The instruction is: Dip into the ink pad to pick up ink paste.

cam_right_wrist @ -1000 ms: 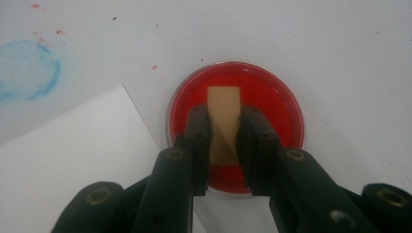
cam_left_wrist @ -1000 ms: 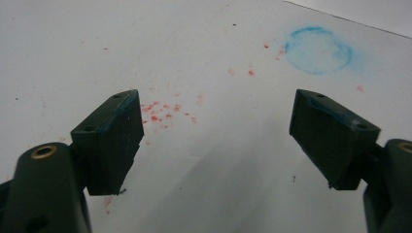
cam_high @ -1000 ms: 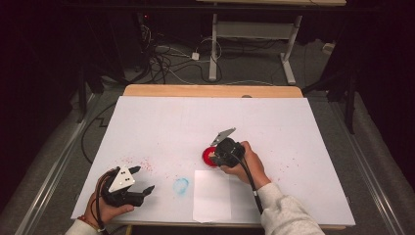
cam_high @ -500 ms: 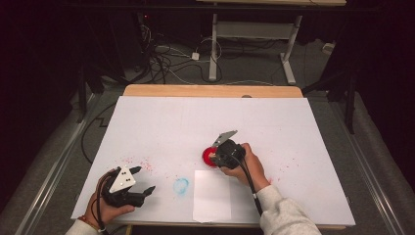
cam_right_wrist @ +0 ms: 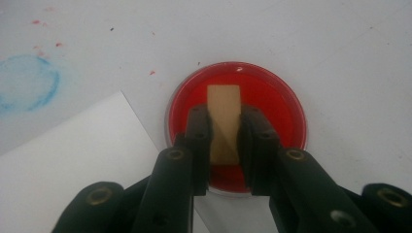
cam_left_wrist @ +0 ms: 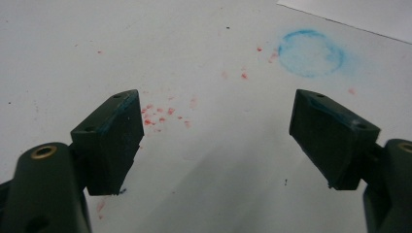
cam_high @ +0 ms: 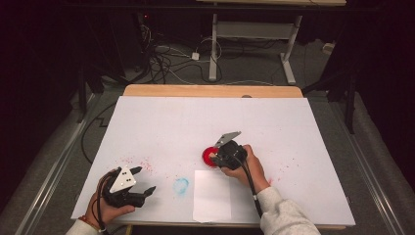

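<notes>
Right hand-held gripper (cam_right_wrist: 226,145) (tilted down) grips wooden block (cam_right_wrist: 224,116)

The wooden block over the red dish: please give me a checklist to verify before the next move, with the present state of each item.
1. Right gripper shut on the wooden block: ok.
2. Block above the red dish, inside its rim: ok.
3. Block face touching the red ink: cannot tell.
4. White sheet lying flat beside the dish, ready for a stamp: ok.
5. Left gripper open and holding nothing, away from the dish: ok.
6. Table cover clean: not ok, red specks and a blue ring mark it.
</notes>
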`<state>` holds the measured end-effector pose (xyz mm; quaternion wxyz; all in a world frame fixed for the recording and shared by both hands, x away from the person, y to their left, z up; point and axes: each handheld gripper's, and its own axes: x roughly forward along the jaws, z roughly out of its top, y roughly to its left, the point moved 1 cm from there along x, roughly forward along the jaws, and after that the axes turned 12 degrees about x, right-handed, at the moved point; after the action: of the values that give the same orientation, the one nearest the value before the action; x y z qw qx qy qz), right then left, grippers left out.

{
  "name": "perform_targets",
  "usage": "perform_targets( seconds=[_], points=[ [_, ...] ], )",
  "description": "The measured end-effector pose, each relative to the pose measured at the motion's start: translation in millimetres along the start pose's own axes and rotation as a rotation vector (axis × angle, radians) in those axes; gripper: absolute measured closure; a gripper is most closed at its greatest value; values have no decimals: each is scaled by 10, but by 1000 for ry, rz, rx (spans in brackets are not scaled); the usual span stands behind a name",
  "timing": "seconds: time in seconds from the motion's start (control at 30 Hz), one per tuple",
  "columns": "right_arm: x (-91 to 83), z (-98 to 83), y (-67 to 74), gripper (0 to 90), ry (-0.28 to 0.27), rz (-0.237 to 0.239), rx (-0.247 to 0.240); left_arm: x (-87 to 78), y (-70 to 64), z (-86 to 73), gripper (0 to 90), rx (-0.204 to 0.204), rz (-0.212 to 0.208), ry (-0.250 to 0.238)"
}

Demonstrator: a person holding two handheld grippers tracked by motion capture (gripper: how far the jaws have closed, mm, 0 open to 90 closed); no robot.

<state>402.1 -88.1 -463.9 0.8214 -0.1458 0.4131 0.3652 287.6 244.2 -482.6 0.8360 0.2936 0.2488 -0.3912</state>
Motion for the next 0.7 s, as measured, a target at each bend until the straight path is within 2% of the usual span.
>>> perform_targets(
  seconds=[0.4, 0.43, 0.53, 0.7],
  points=[
    [-12, 21, -4, 760, 11, 1, -2, 2, -1, 7, 193, 4, -5, 0],
    [-34, 51, -1, 760, 17, -18, -1, 6, 2, 4, 193, 0, -5, 1],
    [-118, 117, -1, 760, -17, -6, -3, 10, 7, 2, 193, -2, -5, 1],
    [-406, 303, 13, 759, -87, -9, -14, 6, 7, -1, 193, -2, -2, 1]
  ],
)
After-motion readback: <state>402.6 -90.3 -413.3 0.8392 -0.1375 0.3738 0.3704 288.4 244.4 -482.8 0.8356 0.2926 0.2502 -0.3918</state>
